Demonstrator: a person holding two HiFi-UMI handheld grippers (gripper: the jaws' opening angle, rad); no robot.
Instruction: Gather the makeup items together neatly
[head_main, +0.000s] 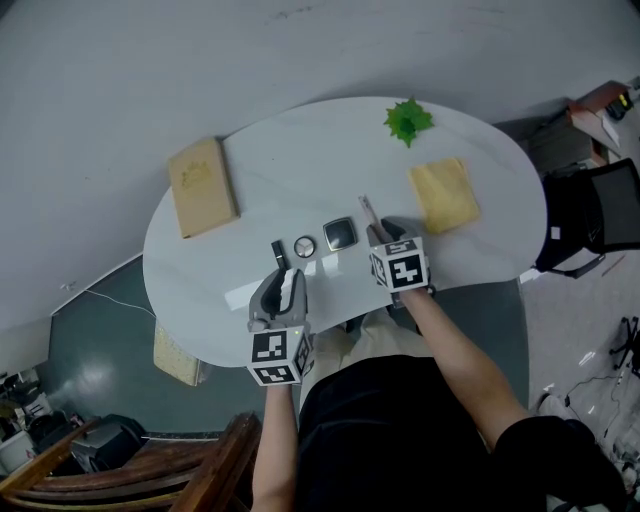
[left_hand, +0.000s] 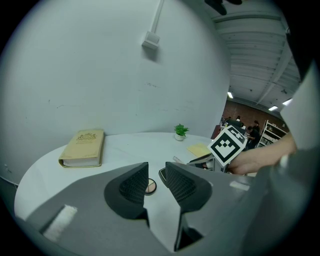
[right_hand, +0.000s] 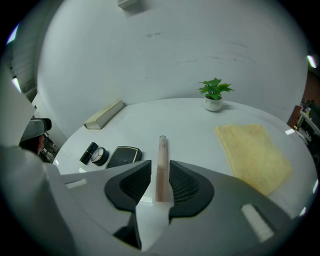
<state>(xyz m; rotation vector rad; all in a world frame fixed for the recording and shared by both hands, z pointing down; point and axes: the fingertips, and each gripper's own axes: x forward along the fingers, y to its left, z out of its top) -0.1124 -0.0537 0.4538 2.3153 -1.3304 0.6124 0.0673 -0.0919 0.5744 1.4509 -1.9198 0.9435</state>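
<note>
Nearest the person, the left gripper (left_hand: 156, 181) hangs empty, its jaws a little apart. The right gripper (head_main: 386, 236) straddles a slim pale-pink plastic makeup tube (right_hand: 161, 162) without visibly pinching it. The tube lies flat on the white oval table (head_main: 300, 160), just right of the black square compact (head_main: 340, 234). I judge the tube light, stiff, smooth and apt to roll, so mid-barrel, across its width, is the place to grip. Its long axis runs away from the person, in line with the jaws.
</note>
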